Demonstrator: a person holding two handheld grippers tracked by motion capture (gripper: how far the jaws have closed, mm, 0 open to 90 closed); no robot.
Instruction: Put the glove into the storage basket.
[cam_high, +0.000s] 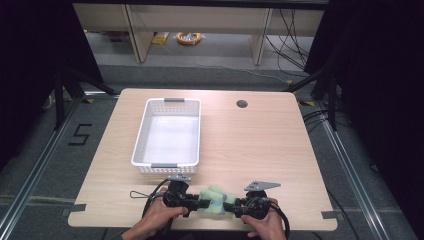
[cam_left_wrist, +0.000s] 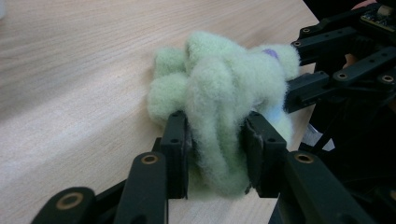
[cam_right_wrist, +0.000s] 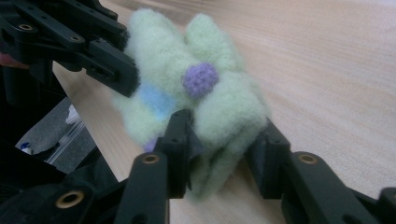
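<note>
The fluffy green toy (cam_high: 214, 200) lies at the near edge of the surface (cam_high: 260, 145), stretched sideways between the left gripper (cam_high: 199, 204) and the right gripper (cam_high: 229, 206), whose fingers squeeze one end each.

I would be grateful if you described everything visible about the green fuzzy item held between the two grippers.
The fuzzy green cloth item is pale green fleece, bunched into soft folds, with a knitted purple dot and a light blue patch. It lies at the near edge of the wooden table, in front of the white basket. The left gripper pinches one end and the right gripper pinches the other, pads pressing into the pile.
</note>
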